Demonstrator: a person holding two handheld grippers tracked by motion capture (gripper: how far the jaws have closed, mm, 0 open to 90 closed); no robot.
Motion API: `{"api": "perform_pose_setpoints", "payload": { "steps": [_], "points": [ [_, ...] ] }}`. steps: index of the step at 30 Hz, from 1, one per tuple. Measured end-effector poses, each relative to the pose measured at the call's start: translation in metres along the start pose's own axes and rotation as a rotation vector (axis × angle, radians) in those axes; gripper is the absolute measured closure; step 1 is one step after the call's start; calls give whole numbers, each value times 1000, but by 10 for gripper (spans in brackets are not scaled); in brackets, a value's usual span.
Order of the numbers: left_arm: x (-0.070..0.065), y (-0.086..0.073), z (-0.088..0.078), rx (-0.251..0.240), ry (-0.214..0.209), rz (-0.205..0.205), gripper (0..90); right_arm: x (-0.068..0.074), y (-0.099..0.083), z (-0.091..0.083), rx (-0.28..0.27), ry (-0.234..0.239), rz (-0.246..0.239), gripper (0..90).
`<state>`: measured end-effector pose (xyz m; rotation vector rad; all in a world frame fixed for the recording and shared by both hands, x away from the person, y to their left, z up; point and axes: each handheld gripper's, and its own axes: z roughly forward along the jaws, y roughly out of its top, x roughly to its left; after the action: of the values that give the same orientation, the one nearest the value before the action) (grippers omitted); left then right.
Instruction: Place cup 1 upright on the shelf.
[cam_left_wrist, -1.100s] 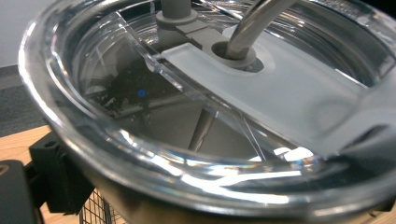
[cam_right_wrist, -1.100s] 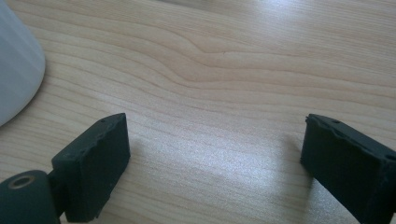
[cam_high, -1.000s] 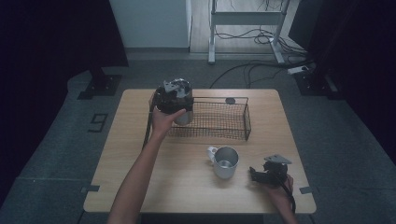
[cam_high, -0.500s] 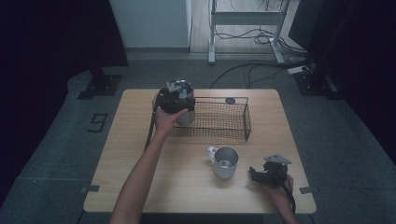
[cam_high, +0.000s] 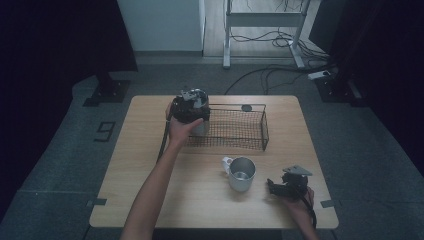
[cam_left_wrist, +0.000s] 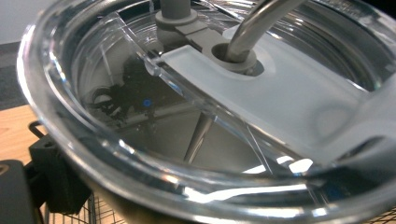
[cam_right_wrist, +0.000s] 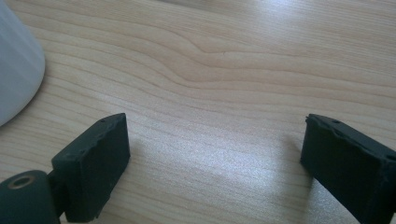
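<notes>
A steel tumbler (cam_high: 201, 98) with a clear lid (cam_left_wrist: 280, 93) and a metal straw (cam_left_wrist: 252, 28) stands upright at the left end of the black wire basket (cam_high: 263, 131). My left gripper (cam_high: 189, 107) is shut on the tumbler, and one black finger (cam_left_wrist: 56, 177) lies against its side. In the high view I cannot tell whether the tumbler's base rests in the basket. A steel mug (cam_high: 241, 172) stands on the table in front of the basket. My right gripper (cam_high: 273, 186) lies low on the table just right of the mug, open, with bare wood between its jaws (cam_right_wrist: 215, 158).
The wooden table (cam_high: 145, 170) has free room on its left half and front. A small dark round object (cam_high: 246, 107) lies just behind the basket. The mug's pale side (cam_right_wrist: 14, 70) shows at the left edge of the right gripper view. Cables lie on the floor beyond the table.
My left hand has come down a little with the tumbler at the basket's left end. The right gripper and the mug have not moved.
</notes>
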<state>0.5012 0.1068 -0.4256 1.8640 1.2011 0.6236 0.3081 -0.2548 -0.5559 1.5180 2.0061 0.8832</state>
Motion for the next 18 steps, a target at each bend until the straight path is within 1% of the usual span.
{"api": "perform_pose_setpoints", "payload": {
  "steps": [8,10,11,18],
  "points": [
    [0,-8,10,20,5,-10,40,0,0,0,0,0,0,76],
    [1,-9,10,27,6,-7,40,0,0,0,0,0,0,76],
    [1,-11,13,29,8,-12,40,0,0,0,0,0,0,76],
    [1,-17,17,43,9,-16,40,0,0,0,-1,0,1,76]
  ]
}}
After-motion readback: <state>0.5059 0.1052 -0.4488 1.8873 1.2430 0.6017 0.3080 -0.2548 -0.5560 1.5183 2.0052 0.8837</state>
